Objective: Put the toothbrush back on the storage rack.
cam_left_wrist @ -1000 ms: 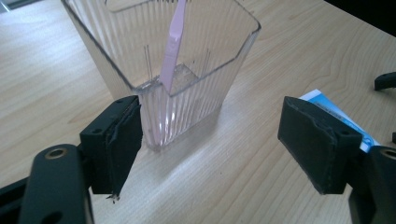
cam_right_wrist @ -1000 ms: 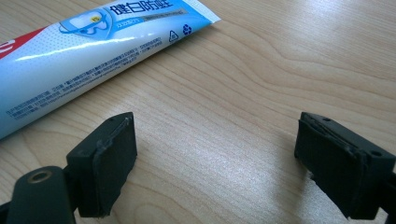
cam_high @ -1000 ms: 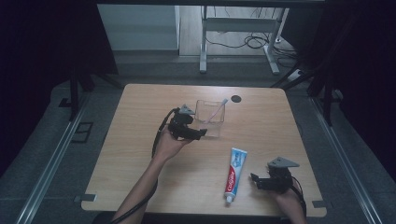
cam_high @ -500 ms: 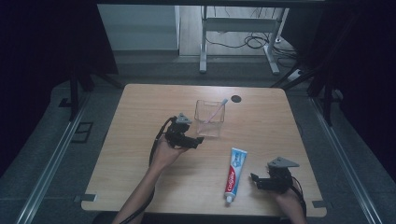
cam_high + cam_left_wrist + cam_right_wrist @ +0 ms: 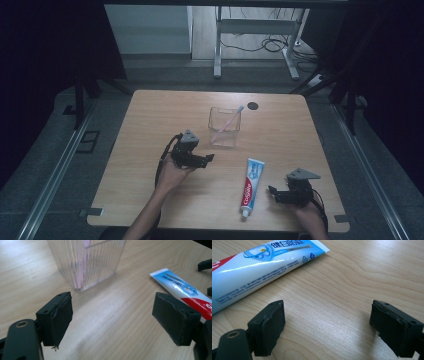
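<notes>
A clear ribbed cup (image 5: 225, 131) stands at mid-table with a pink toothbrush (image 5: 232, 119) leaning inside it. My left gripper (image 5: 209, 159) hovers just left of and nearer than the cup, open; its jaws have just been opening, with nothing between them. In the left gripper view the cup (image 5: 100, 257) and the toothbrush (image 5: 80, 272) stand ahead of the left gripper (image 5: 112, 322). A blue, white and red toothpaste tube (image 5: 251, 186) lies flat near the front edge. My right gripper (image 5: 272, 194) rests open just right of it. In the right gripper view the tube (image 5: 262, 262) lies beyond the right gripper (image 5: 327, 325).
A small dark round spot (image 5: 253, 105) marks the wooden table (image 5: 150, 120) near its far edge. Beyond the table stand a metal frame (image 5: 255, 30) and cables on the floor. Dark curtains hang on both sides.
My left gripper has drawn back from the cup's left side toward the near edge and sunk lower. The toothbrush stays in the cup. The right gripper has kept still.
</notes>
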`<state>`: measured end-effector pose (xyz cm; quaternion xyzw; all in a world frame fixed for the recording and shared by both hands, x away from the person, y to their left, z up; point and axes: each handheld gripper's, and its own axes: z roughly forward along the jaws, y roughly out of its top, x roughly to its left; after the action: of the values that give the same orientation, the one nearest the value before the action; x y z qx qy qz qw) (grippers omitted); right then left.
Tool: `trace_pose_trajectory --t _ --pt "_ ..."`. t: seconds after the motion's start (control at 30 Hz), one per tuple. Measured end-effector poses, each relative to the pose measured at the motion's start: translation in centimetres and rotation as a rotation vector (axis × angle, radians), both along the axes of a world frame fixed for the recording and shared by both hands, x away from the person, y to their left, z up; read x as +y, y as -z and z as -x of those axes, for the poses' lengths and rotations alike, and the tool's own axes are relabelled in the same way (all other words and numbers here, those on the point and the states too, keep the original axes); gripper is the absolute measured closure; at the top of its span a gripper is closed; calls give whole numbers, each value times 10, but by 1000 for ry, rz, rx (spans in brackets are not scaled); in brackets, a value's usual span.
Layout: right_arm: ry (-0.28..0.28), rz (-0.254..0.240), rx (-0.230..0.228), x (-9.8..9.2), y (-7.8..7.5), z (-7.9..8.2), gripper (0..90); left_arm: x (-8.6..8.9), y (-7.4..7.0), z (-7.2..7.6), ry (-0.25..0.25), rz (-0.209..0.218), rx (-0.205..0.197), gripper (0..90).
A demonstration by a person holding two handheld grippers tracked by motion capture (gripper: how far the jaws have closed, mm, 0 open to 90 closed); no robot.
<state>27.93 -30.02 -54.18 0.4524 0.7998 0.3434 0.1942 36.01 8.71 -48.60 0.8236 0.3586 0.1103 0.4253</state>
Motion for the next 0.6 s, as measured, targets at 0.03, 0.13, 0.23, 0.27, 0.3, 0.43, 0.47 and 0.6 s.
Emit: trace_pose_trajectory --t 0.03,0.13,0.23,0.27,0.3,0.43,0.47,0.6 --pt "0 0 0 0 0 0 127 1 1 2 -3 -2 0 167" --pt "0 0 0 0 0 0 127 5 6 10 -7 -13 -4 156" --pt "0 0 0 0 0 0 127 10 9 16 -9 -27 -9 153" --pt "0 0 0 0 0 0 127 12 11 18 -12 -29 -11 153" --pt "0 0 0 0 0 0 127 14 12 21 -16 -26 -12 152" --pt "0 0 0 0 0 0 127 20 16 28 -27 -24 -13 152" --pt "1 0 0 0 0 0 127 21 17 30 -26 -31 -18 151" --pt "0 0 -1 0 0 0 127 24 23 37 -26 -40 -21 149"
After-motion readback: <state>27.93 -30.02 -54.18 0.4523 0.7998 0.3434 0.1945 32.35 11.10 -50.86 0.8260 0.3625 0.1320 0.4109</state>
